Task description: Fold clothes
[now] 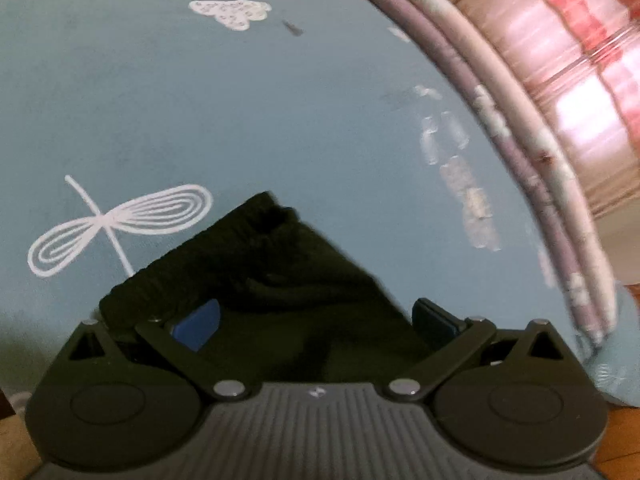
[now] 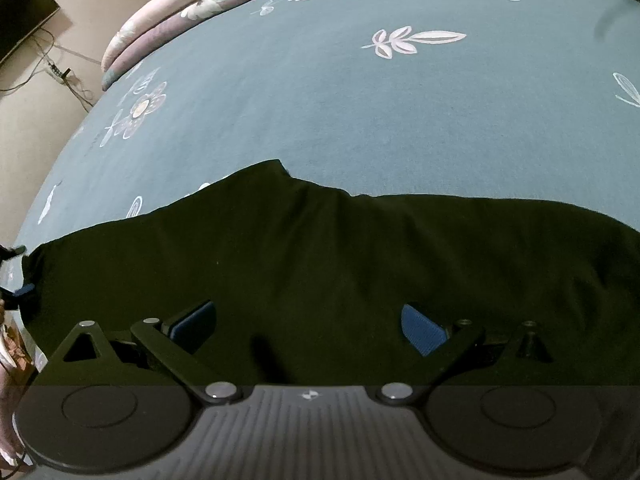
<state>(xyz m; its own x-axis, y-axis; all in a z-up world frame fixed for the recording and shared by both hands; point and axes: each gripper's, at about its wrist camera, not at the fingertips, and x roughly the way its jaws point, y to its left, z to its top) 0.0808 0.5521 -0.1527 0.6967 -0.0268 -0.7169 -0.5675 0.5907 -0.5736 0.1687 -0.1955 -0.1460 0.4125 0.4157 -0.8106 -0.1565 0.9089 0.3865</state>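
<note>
A black garment (image 1: 280,280) lies on the blue printed bedsheet (image 1: 240,120). In the left wrist view a bunched, ribbed end of it sits right in front of my left gripper (image 1: 316,322). That gripper is open, its blue pads (image 1: 196,324) wide apart over the cloth. In the right wrist view the garment (image 2: 320,260) stretches flat across the whole width of the sheet (image 2: 360,120). My right gripper (image 2: 308,328) hovers over its near edge, open, with dark cloth under both pads (image 2: 422,330). A blue-padded fingertip (image 2: 24,290) shows at the garment's left end.
A folded pink and purple quilt (image 1: 520,140) lines the bed's edge, also seen as the quilt (image 2: 168,12) at the far left corner. Beyond it hang pink curtains (image 1: 580,60). A wall-mounted screen (image 2: 24,12) with loose cables (image 2: 60,72) is at the left.
</note>
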